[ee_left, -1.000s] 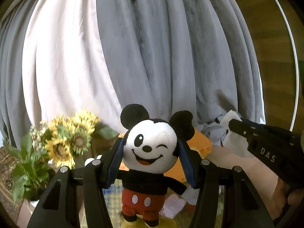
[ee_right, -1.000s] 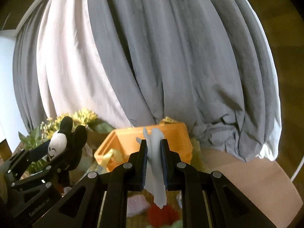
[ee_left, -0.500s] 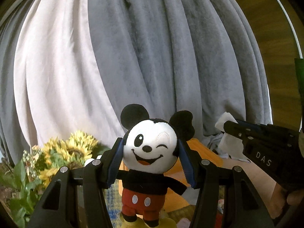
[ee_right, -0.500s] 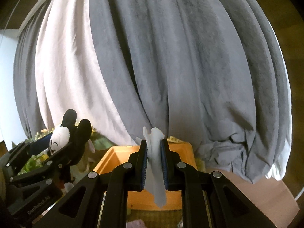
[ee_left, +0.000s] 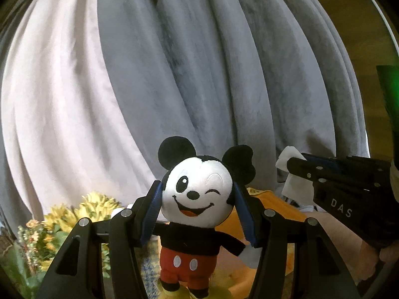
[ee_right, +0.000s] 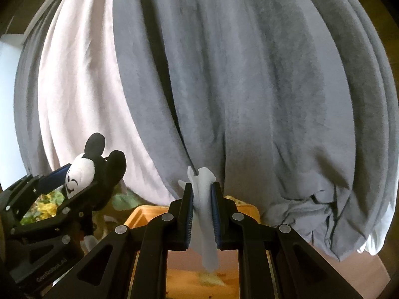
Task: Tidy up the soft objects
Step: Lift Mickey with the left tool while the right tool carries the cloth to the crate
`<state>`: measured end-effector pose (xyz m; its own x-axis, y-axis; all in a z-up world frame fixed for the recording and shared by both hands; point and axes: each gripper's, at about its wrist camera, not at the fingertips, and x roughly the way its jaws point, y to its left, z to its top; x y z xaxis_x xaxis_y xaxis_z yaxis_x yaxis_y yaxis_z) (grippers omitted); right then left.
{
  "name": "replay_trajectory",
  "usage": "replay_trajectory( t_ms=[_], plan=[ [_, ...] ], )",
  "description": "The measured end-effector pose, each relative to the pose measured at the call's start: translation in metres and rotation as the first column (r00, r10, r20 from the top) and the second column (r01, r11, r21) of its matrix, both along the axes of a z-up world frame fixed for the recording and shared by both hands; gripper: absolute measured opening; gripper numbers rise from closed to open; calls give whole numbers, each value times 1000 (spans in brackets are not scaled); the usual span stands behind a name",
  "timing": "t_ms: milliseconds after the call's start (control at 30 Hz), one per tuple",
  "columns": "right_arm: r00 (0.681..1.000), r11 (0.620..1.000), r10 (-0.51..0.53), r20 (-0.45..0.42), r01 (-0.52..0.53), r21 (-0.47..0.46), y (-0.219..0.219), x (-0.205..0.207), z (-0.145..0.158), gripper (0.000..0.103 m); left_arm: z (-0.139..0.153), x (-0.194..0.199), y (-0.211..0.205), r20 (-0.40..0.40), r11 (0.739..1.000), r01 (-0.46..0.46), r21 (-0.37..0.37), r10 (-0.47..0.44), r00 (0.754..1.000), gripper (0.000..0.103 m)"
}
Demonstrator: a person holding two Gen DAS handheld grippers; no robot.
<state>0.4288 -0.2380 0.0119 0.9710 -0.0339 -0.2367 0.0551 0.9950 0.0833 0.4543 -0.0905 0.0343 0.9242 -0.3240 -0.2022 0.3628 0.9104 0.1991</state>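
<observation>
My left gripper [ee_left: 197, 199] is shut on the head of a Mickey Mouse plush [ee_left: 197, 199], white face, black ears, red shorts, held upright in the air. It also shows at the left of the right wrist view [ee_right: 82, 172]. My right gripper [ee_right: 202, 194] is shut on a thin white soft toy [ee_right: 203, 214] that hangs down between the pads. That gripper and toy [ee_left: 291, 172] show at the right of the left wrist view. An orange bin [ee_right: 139, 214] lies below and ahead of both grippers, its inside [ee_right: 199, 274] under the white toy.
Grey and white curtains [ee_right: 224, 87] fill the background close ahead. Yellow sunflowers with green leaves [ee_left: 74, 214] stand at the lower left. A wooden wall [ee_left: 361, 25] is at the far right. Pale table surface [ee_right: 349, 269] shows right of the bin.
Both grippers have moved forward towards the curtain and over the orange bin, still holding their toys. The flowers and bin have slid lower in both views.
</observation>
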Motion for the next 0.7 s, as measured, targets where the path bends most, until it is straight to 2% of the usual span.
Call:
replay_trajectory(
  t_ms=[300,700],
  plan=[
    [997,1000,-4,-76,3,-15,-10,43,-22,15,-25,47,-14,-75,999,45,28,-43,996,56],
    [978,1000,-9,-208,11,8,-27,90,-63,15,-66,95,-41,-206,993,89,78,-71,976,58]
  ],
)
